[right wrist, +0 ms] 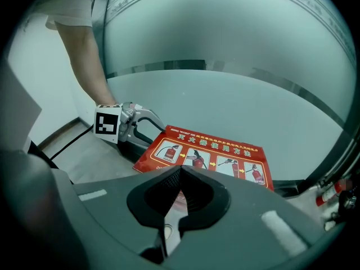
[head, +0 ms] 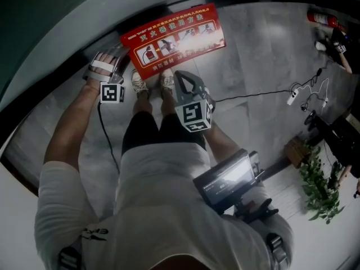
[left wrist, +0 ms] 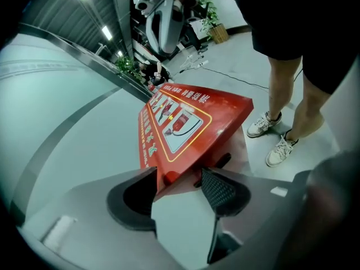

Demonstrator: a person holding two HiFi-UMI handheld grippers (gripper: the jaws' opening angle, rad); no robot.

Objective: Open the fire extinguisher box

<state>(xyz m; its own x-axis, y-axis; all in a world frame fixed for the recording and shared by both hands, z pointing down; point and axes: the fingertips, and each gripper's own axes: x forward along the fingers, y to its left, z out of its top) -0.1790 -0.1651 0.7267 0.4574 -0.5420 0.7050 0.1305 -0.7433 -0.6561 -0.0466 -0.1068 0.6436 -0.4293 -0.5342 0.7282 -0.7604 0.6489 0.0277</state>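
Observation:
The fire extinguisher box [head: 171, 38] is flat and red, with picture instructions on its lid, and lies on the floor against the glass wall. My left gripper [left wrist: 179, 180] is at the box's left corner. The lid's corner sits between its jaws, touching both pads, and the lid [left wrist: 180, 122] rises at a tilt away from them. The right gripper view shows that same gripper [right wrist: 147, 122] at the lid's [right wrist: 225, 156] left edge. My right gripper [right wrist: 180, 167] hovers in front of the box, its tips together and holding nothing.
The person's legs and white sneakers [head: 149, 83] stand just in front of the box. A frosted glass wall [right wrist: 225, 38] rises behind it. A cable [head: 253, 94] crosses the floor at the right, with a red extinguisher [head: 323, 19] and a plant [head: 320, 190] beyond.

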